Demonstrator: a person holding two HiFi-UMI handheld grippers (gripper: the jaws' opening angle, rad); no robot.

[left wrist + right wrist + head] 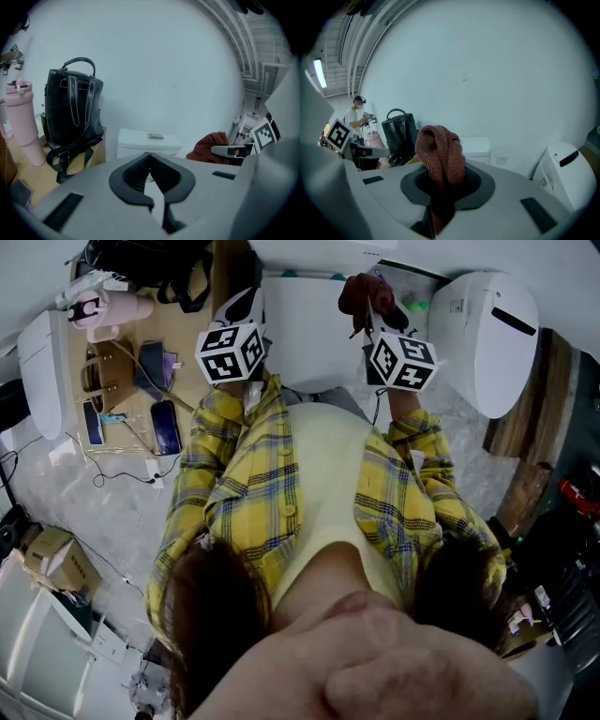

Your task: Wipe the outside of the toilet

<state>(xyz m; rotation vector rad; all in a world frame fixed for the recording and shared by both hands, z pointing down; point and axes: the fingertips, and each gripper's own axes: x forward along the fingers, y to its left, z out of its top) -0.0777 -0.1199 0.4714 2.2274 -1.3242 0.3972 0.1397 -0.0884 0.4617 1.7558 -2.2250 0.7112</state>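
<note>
The right gripper (pixel 440 180) pinched a rust-red knitted cloth (pixel 440 150), soft and bunched upright at centre frame. The left gripper (pixel 150 164) had its ribbed black jaws pressed together on nothing. The toilet (pixel 149 139), glossy white with a boxy tank, sat centre frame ahead, untouched. The smart play looked like flattening that wad against the smooth tank side and sweeping down in overlapping strokes.

A plain pale wall (pixel 164 70) rises behind a wooden table (pixel 183 329) (cluttered) on marbled floor (pixel 112 512).
</note>
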